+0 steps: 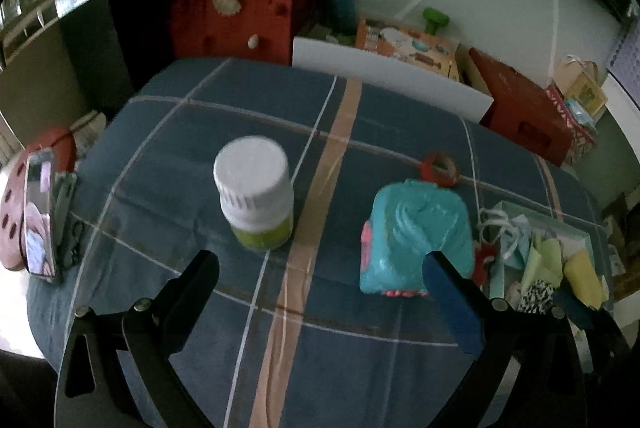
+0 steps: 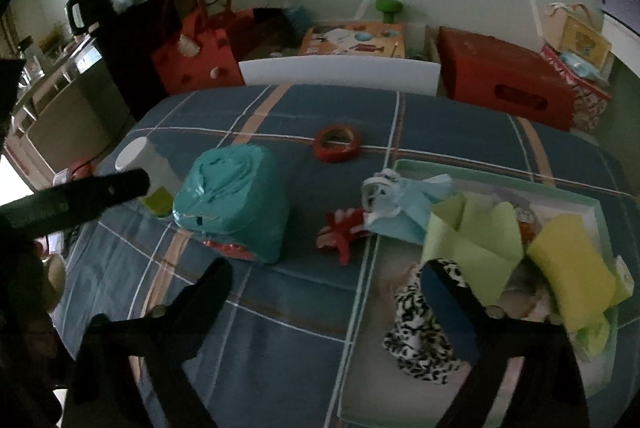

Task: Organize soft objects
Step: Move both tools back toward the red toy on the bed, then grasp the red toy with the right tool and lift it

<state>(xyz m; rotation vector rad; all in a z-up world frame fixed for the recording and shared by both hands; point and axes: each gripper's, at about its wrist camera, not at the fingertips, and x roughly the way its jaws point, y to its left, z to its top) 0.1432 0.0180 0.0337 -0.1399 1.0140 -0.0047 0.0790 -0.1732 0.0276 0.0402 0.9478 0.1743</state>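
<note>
Left gripper (image 1: pixel 320 268) fingers spread wide and empty, teal soft pack (image 1: pixel 416 236) touching its right finger, right gripper (image 2: pixel 328 284) fingers apart over the zebra-print cloth (image 2: pixel 420 332)

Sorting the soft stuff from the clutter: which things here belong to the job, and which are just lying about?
Job:
teal soft pack
red scrunchie
zebra-print cloth
yellow sponge
tray

Lying about:
white-capped bottle
red tape roll
phone
red bag

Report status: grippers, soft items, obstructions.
Left gripper and right gripper open, empty. Teal pack on cloth, outside tray. White-capped bottle beside it.
</note>
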